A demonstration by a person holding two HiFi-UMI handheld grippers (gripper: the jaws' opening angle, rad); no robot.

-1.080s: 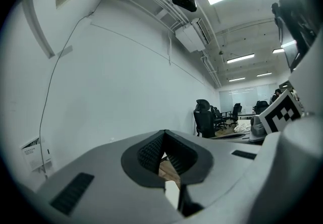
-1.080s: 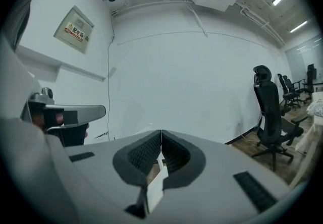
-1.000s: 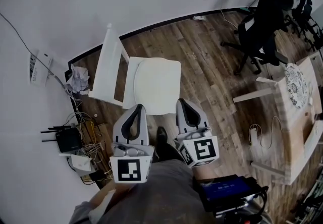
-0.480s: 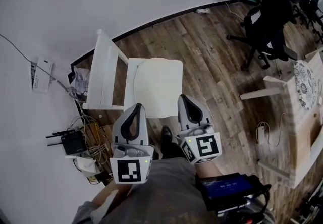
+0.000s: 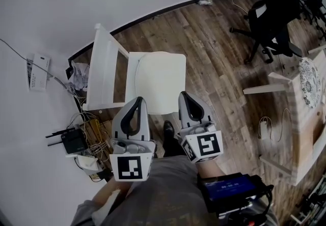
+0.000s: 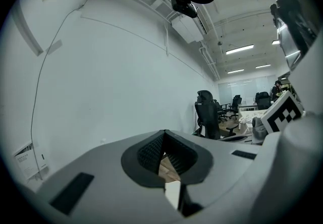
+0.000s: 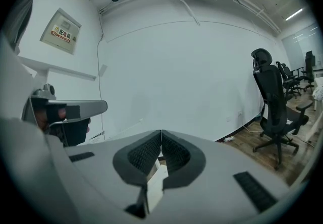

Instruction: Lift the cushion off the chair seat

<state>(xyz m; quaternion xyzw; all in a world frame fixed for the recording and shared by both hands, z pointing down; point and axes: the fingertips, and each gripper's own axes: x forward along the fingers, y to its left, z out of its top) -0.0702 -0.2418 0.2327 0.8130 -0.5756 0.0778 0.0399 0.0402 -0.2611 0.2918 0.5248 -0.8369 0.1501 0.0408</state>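
A white wooden chair [image 5: 104,75] stands on the wood floor with its back toward the left of the head view. A round white cushion [image 5: 155,80] lies flat on its seat [image 5: 177,61]. My left gripper [image 5: 137,99] hangs shut over the seat's near left corner, nothing between its jaws. My right gripper [image 5: 182,93] is shut and empty too, its tips over the near right edge of the seat. In the left gripper view the left gripper [image 6: 164,132] shows its pads meeting at the tip. The right gripper [image 7: 161,131] looks the same in its own view. Neither one touches the cushion.
Routers and tangled cables [image 5: 76,141] lie on the floor left of me, with crumpled paper [image 5: 79,75] by the wall. A black office chair [image 5: 267,16] stands at the far right, a wooden table [image 5: 305,118] nearer. My shoe [image 5: 167,129] is just before the chair.
Both grippers have edged forward and a little lower, and now reach over the seat's near edge. Their jaws have stayed shut. The cushion has not moved.
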